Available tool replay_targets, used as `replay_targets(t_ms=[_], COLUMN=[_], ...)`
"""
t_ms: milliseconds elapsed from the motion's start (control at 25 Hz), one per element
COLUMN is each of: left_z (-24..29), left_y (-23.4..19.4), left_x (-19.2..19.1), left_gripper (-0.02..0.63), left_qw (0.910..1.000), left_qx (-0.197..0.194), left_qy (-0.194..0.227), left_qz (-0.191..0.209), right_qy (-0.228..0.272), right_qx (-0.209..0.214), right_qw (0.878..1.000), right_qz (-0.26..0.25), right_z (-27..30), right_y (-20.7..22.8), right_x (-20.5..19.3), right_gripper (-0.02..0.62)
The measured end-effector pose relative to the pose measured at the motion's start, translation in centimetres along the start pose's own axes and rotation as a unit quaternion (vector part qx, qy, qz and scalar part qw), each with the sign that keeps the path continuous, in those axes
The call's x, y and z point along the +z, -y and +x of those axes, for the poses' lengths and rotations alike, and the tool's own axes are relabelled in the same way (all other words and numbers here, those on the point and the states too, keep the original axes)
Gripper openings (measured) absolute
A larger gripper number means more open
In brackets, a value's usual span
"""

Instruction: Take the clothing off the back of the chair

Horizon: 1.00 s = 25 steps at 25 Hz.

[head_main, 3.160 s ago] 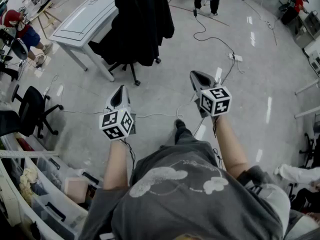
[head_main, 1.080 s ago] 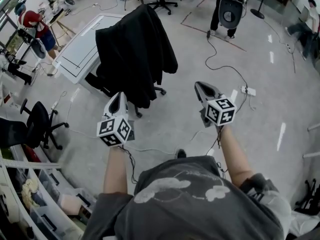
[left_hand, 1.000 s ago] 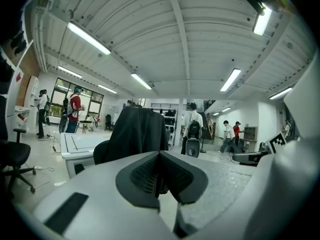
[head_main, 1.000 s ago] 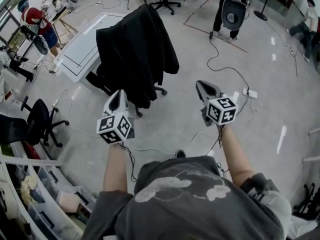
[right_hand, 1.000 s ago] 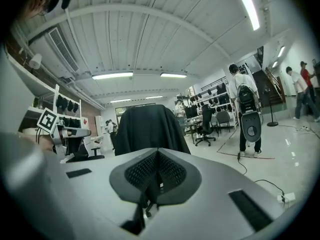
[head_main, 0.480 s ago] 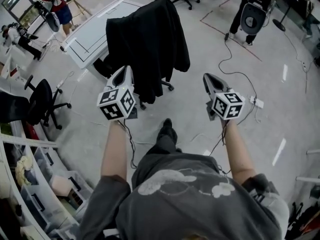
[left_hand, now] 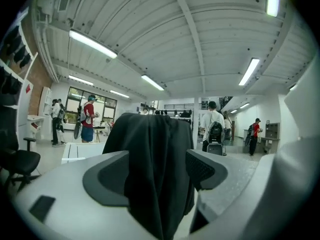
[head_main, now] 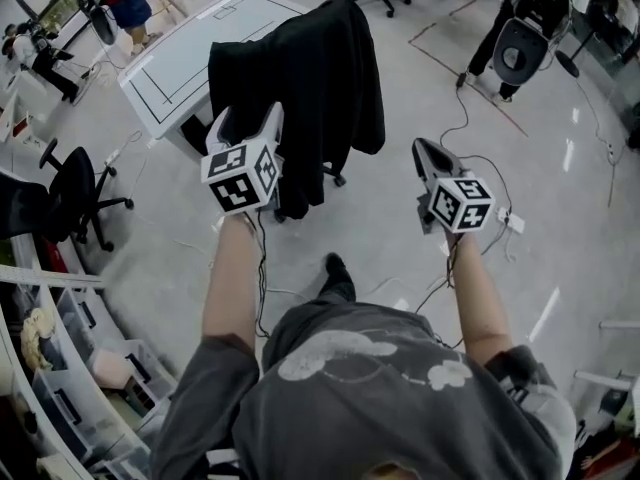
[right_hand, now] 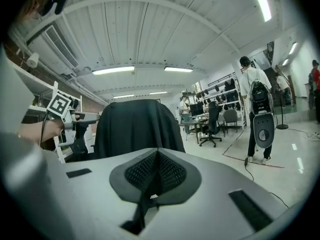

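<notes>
A black garment [head_main: 300,78] hangs over the back of an office chair, covering it down to the seat. My left gripper [head_main: 248,123] is held just short of the garment's near left edge and its jaws are opening. In the left gripper view the garment [left_hand: 150,149] shows in the gap between the spread pads [left_hand: 107,181], which do not press on it. My right gripper [head_main: 420,150] is shut and empty, off to the right of the chair. From the right gripper view the garment [right_hand: 135,129] lies ahead and to the left.
A white table [head_main: 180,53] stands behind the chair. A black swivel chair [head_main: 70,193] is at the left, storage bins [head_main: 80,388] at the lower left. Cables [head_main: 480,158] cross the floor at the right. A person with a round pack [head_main: 525,38] stands at the far right.
Both grippers have come closer to the chair. The left one has risen to the garment's edge and its jaws have spread from shut to wide. The right stays shut.
</notes>
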<state>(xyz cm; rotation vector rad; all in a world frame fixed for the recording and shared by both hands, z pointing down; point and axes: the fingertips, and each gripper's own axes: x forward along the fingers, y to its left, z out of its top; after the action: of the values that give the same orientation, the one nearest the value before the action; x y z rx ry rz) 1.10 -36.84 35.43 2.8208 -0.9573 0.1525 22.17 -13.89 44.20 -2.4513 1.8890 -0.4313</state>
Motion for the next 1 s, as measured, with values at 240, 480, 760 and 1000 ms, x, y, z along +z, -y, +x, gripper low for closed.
replay_targets(t_ms=[240,480,760,1000], left_z=[4.7,7.1,8.3,8.4], left_y=[-0.9,-1.4,-1.3,-0.9], left_x=[0.8,0.7,1.0,1.4], left_gripper=[0.359,0.356,0.174,0.035], left_qw=[0.9993,0.9982,0.9996,0.9999], left_qx=[0.029,0.05,0.024,0.001], left_qy=[0.011,0.007,-0.006,0.014], left_qz=[0.02,0.033,0.015,0.003], right_qy=[-0.011,-0.004,0.001,0.009], right_qx=[0.005,0.021,0.028,0.036], right_qw=[1.0,1.0,0.999,0.998], right_qz=[0.003,-0.015,-0.026,-0.044], right_z=[4.8,10.1,14.7,17.1], right_y=[3.0,4.1,5.2,5.7], right_x=[1.1,4.3,7.2,8.8], right_gripper=[-0.008,-0.008,-0.008,-0.008])
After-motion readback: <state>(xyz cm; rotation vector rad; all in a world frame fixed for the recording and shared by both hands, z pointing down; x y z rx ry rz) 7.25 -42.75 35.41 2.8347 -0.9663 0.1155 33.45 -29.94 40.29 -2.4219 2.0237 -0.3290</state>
